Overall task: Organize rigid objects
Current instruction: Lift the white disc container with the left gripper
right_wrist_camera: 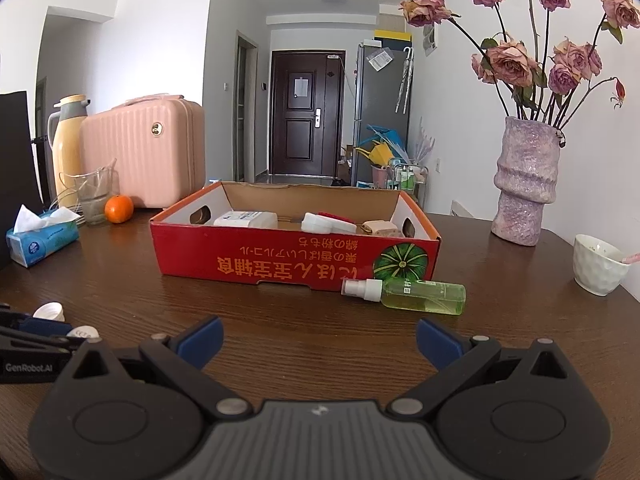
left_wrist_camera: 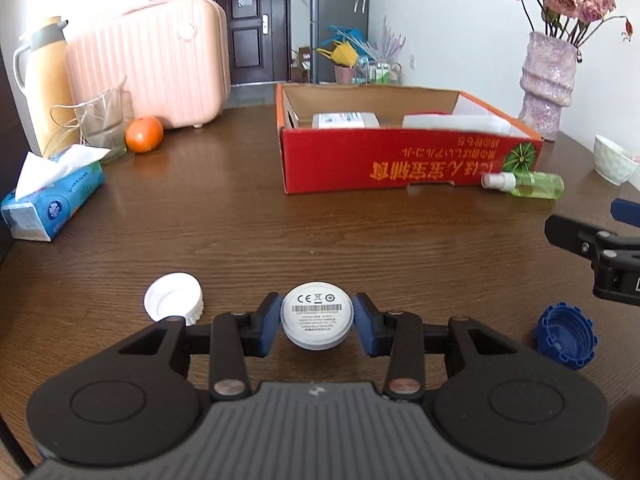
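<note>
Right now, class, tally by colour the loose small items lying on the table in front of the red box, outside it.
White: 2, the white cap and the white disc between the left gripper pads.
Blue: 1, the blue cap.
Green: 1, the spray bottle.
Total: 4

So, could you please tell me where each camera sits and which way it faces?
Left wrist: on the left gripper, angled down at the table; its jaws clamp a white puck; right gripper at the edge.
Right wrist: on the right gripper, facing the red box; jaws open.
Shared: box, spray bottle, vase, orange.
</note>
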{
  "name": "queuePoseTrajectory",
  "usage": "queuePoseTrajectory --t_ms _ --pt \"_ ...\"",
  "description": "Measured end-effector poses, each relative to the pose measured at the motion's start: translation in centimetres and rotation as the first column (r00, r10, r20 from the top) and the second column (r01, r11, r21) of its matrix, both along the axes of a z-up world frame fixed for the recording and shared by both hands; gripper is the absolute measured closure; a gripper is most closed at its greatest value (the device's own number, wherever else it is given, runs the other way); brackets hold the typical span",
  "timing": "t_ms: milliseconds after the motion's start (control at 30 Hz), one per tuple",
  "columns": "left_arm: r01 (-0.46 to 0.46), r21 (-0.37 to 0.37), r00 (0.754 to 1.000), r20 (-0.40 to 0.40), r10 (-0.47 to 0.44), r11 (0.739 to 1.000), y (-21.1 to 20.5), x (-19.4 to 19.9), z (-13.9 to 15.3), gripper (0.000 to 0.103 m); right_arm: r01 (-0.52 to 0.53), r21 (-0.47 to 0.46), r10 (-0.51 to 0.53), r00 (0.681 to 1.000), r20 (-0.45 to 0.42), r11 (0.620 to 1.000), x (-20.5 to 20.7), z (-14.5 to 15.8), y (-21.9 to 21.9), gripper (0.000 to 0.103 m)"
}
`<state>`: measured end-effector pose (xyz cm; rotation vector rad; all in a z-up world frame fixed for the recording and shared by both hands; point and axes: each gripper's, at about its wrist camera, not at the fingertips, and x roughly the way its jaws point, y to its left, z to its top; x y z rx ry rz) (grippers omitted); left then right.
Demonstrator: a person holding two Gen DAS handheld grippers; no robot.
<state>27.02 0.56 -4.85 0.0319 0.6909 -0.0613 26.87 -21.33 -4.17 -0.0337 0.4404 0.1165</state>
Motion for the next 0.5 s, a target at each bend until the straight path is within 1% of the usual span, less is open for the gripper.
queuePoseTrajectory --t_ms 267,500 --pt "-0.030 -0.010 0.998 0.052 0.030 1.000 0.5 -0.1 1.4 0.063 0.034 0.026 -0.034 0.999 -0.023 0.999 1.3 -0.2 -1.2 0.000" --pt "-0.044 -0.019 0.995 0.084 0.045 0.999 0.5 0.2 2.6 0.063 0.074 0.010 -0.074 0.997 -0.028 0.997 3.2 -0.7 -2.8 0.000"
